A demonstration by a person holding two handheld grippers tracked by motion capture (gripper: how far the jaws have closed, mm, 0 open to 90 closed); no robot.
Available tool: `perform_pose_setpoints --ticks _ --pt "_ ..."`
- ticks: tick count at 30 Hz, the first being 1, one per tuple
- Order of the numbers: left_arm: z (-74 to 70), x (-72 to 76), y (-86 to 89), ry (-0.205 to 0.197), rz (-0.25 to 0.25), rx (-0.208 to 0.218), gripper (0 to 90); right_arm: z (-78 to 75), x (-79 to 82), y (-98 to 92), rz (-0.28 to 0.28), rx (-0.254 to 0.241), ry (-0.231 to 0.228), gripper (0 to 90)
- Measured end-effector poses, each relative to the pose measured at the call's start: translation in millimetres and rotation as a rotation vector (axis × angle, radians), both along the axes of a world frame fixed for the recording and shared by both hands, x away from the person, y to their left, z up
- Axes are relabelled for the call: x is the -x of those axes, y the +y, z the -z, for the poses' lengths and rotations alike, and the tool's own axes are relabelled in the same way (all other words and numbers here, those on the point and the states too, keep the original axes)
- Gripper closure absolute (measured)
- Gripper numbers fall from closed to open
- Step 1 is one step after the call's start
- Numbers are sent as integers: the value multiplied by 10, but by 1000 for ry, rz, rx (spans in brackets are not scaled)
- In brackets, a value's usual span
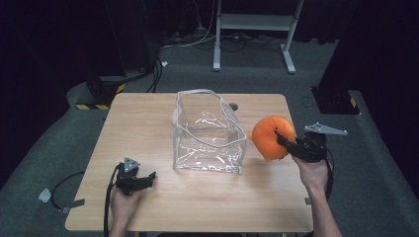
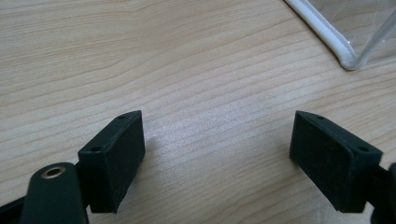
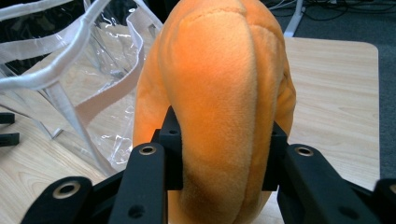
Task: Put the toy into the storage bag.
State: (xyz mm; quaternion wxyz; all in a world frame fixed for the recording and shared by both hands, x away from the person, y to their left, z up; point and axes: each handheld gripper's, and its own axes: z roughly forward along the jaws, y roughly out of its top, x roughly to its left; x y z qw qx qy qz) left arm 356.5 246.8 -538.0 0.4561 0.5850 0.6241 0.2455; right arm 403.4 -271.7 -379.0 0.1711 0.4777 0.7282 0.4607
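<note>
An orange plush toy hangs over the right part of the wooden table, just right of a clear plastic bag with white trim. My right gripper is shut on the plush; in the right gripper view its jaws squeeze the soft orange body from both sides. My left gripper rests low on the table near the front left, open, with bare wood between its jaws. A corner of the bag shows at the upper right of the left gripper view.
The bag stands upright and open-topped in the middle of the table, handles up. Beyond the table, a white metal stand and cables lie on the grey floor. Black and yellow-striped bases sit at the far left.
</note>
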Motion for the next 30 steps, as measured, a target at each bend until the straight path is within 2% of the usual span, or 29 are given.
perform_pose_setpoints --ticks 9,16,30 --pt "0 1 0 1 -1 0 182 -107 3 24 -19 1 -12 640" --pt "0 0 -1 -1 -1 1 182 -290 37 31 -34 -7 -44 640" --pt "0 1 1 0 0 -1 182 -521 49 92 -82 -24 -78 640"
